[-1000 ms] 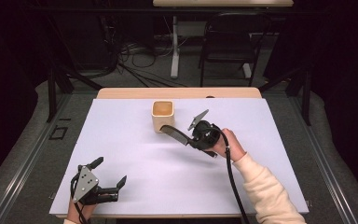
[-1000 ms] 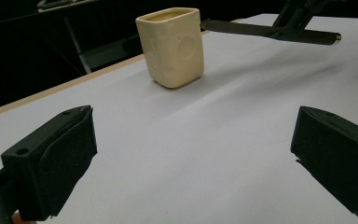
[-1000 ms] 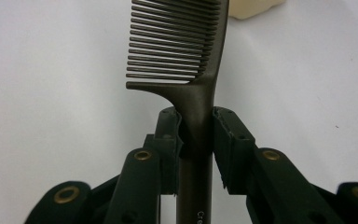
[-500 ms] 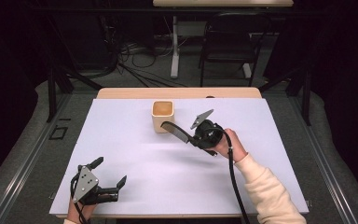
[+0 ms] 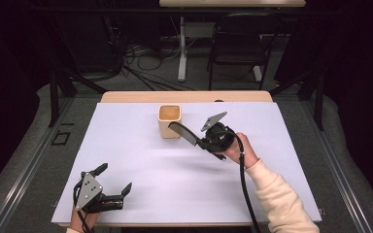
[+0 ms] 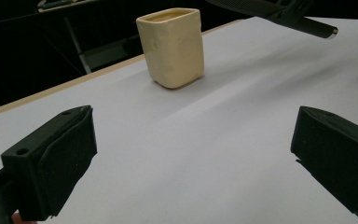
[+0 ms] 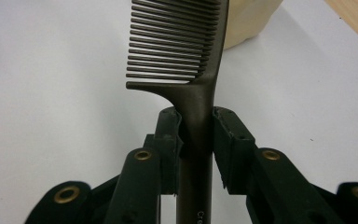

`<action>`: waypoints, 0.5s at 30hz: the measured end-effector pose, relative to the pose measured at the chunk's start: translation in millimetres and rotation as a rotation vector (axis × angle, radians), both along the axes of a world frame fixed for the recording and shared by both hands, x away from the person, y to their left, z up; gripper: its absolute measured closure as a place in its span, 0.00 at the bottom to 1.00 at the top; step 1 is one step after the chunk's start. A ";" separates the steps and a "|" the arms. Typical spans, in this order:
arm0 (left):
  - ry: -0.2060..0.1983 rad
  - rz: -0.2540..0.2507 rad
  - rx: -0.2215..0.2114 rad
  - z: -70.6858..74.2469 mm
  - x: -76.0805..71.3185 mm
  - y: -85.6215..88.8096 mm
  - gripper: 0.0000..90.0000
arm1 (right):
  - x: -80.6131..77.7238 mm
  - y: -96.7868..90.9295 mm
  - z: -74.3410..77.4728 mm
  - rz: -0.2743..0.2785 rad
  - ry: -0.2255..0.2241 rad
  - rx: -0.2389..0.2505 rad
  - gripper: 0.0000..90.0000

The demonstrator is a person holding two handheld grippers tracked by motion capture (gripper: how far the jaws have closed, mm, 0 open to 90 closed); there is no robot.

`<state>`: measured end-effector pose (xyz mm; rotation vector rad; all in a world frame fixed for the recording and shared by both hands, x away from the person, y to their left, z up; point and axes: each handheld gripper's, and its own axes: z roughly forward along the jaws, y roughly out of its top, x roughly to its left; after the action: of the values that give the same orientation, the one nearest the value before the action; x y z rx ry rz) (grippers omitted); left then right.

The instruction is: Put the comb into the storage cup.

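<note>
Leftmost, left gripper [image 5: 108,194] low on the white bench [image 5: 141,160], jaws spread, nothing between. Centre, cream cup [image 5: 169,121] upright. Right, right gripper [image 5: 212,142] raised, jaws pinching dark comb [image 5: 183,133] by its handle, teeth beside the cup.

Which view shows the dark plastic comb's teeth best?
The right gripper view: the dark plastic comb runs up the frame's middle, each tooth distinct, handle clamped between the right gripper jaws. The high view shows it small beside the cream square cup; the left gripper view catches part of it.
</note>
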<state>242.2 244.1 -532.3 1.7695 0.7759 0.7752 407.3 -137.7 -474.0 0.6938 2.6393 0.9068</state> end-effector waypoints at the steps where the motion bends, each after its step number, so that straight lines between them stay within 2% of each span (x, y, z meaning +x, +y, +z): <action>1: 0.001 0.000 0.000 0.0 0.1 -0.1 0.00 | 0.1 -0.4 0.3 -0.001 -0.002 0.004 0.80; 15: 0.003 -0.001 0.001 -0.1 0.3 0.1 0.00 | 2.2 -5.0 4.4 -0.028 -0.033 0.050 0.80</action>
<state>242.5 244.3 -532.4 1.7719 0.7768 0.7729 409.5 -142.7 -469.6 0.7195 2.5796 0.9717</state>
